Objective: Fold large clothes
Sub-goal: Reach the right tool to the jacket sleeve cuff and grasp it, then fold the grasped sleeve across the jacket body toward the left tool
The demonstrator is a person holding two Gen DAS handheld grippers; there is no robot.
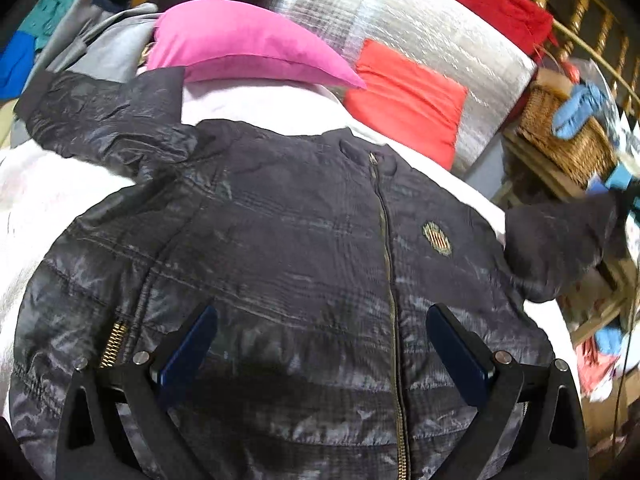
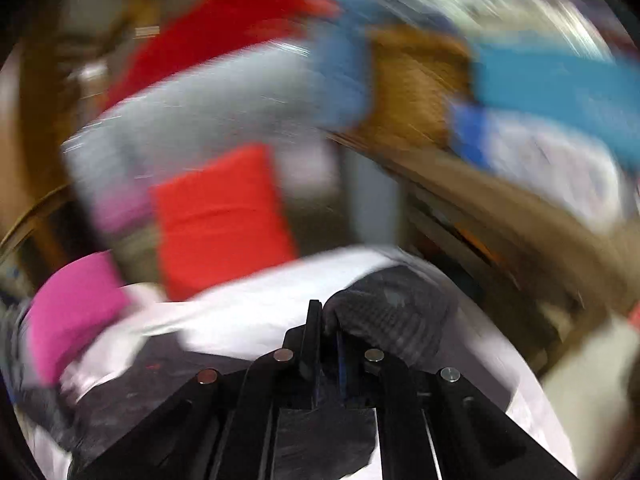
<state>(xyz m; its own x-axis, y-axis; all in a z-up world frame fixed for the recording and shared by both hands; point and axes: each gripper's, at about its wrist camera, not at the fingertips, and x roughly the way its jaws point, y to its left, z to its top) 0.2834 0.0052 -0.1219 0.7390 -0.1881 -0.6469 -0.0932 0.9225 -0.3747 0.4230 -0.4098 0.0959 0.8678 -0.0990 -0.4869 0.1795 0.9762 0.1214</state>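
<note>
A dark navy zip jacket [image 1: 304, 248] with a gold crest lies face up on a white sheet [image 1: 36, 200], both sleeves spread outward. My left gripper [image 1: 320, 320] is open and hovers over the jacket's lower front, empty. In the blurred right wrist view, my right gripper [image 2: 328, 320] is shut on the jacket's right sleeve cuff [image 2: 392, 312], which bunches around the fingertips above the white sheet [image 2: 248, 312]. The same sleeve [image 1: 560, 240] shows in the left wrist view, lifted at the right edge.
A pink pillow [image 1: 240, 48] and a red cushion [image 1: 404, 100] lie beyond the collar against a silver padded roll [image 1: 400, 20]. A wicker basket [image 1: 560, 140] and wooden shelving stand to the right. Piled clothes [image 1: 80, 32] sit at the back left.
</note>
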